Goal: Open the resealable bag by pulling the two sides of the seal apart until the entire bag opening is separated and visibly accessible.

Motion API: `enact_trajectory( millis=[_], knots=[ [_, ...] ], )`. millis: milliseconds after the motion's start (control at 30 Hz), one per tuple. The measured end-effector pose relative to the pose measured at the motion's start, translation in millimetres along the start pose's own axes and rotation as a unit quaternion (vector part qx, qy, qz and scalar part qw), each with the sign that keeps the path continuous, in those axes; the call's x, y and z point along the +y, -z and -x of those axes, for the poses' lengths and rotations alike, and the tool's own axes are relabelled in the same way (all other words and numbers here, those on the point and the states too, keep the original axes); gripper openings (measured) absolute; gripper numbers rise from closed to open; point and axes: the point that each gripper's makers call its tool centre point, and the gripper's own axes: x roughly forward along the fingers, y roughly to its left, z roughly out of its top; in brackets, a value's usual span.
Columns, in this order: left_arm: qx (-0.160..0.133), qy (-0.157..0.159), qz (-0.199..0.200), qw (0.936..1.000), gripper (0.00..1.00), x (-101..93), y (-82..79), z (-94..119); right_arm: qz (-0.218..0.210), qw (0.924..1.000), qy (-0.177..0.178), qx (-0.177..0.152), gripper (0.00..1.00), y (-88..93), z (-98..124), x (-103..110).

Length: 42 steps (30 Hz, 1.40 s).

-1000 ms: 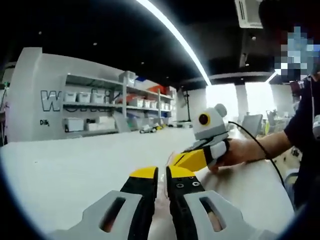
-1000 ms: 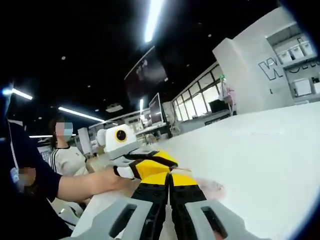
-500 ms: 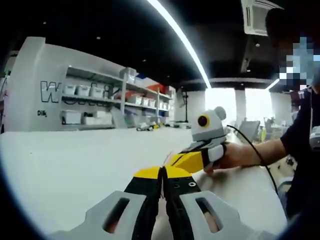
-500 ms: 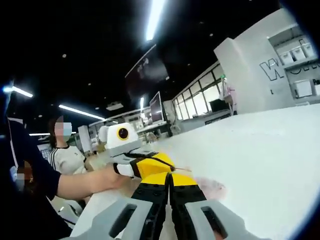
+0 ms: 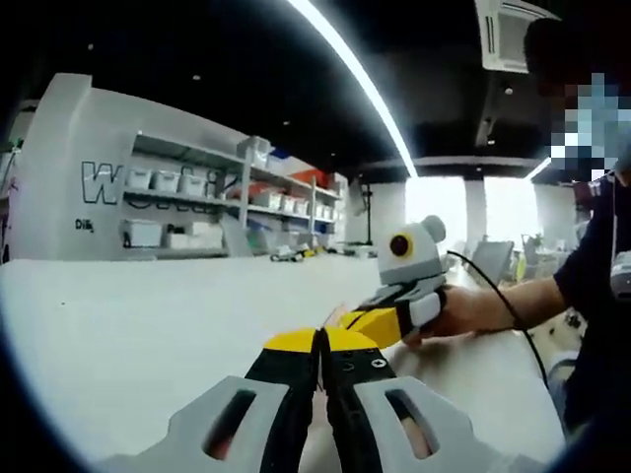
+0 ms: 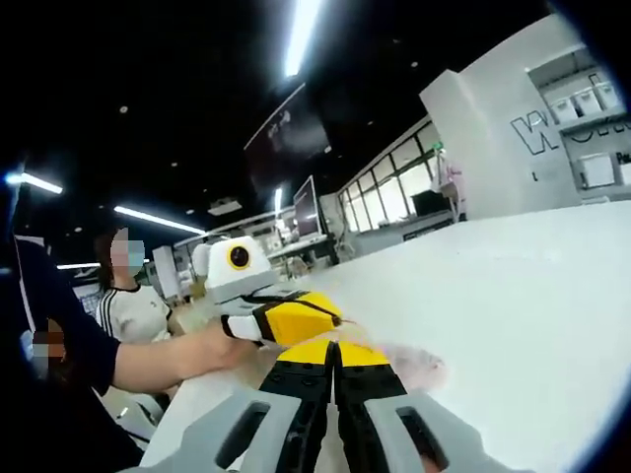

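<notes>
Here the left gripper (image 5: 320, 345) has its 2 jaws clamped together on the bag (image 6: 409, 367), which lies on the white table (image 5: 138, 325); to the right, the right gripper (image 6: 333, 353) pinches it too.

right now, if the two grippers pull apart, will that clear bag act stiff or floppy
Probably floppy: the bag looks like thin clear film lying limp on the white table. Likely light, so it may lift rather than resist. Both hand-held grippers, left and right, appear pinched shut at its edge.
</notes>
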Motion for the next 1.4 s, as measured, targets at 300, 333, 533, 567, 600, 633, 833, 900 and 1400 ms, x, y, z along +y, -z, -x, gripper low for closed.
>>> enact_trajectory(
  millis=[300,333,533,567,600,633,833,900,1400],
  knots=[
    [-0.004,0.003,-0.004,1.0000,0.01,-0.5,-1.4,0.0,0.041,0.9989,0.003,-0.020,0.00,-5.1,-1.6,-0.2],
    [-0.004,0.002,-0.005,1.0000,0.01,-0.3,-1.5,0.1,0.042,0.9989,0.004,-0.019,0.00,-5.0,-1.8,-0.9],
    [-0.005,0.000,-0.019,0.9998,0.01,-0.8,-2.0,-0.2,0.032,0.9990,0.007,-0.031,0.02,-8.1,-0.9,-4.6],
    [-0.004,0.000,-0.020,0.9998,0.01,-0.4,-2.0,-0.3,0.032,0.9989,0.008,-0.033,0.03,-8.7,-0.8,-5.4],
    [-0.004,0.000,-0.021,0.9998,0.01,-0.4,-1.8,-0.4,0.032,0.9989,0.009,-0.033,0.03,-8.7,-0.6,-5.9],
    [-0.003,0.000,-0.023,0.9997,0.01,-0.4,-1.6,-0.6,0.029,0.9990,0.008,-0.034,0.03,-9.1,-0.4,-6.1],
    [-0.005,0.001,-0.029,0.9996,0.01,-0.7,-2.6,-0.9,0.013,0.9991,0.007,-0.040,0.02,-10.9,0.6,-7.1],
    [-0.004,0.001,-0.029,0.9996,0.01,-0.9,-2.1,-1.1,0.013,0.9991,0.008,-0.041,0.02,-11.0,0.6,-6.9],
    [-0.001,0.007,-0.044,0.9990,0.01,-5.5,-1.2,-2.6,0.004,0.9992,0.005,-0.039,0.00,-10.2,1.2,-5.8]
  ],
)
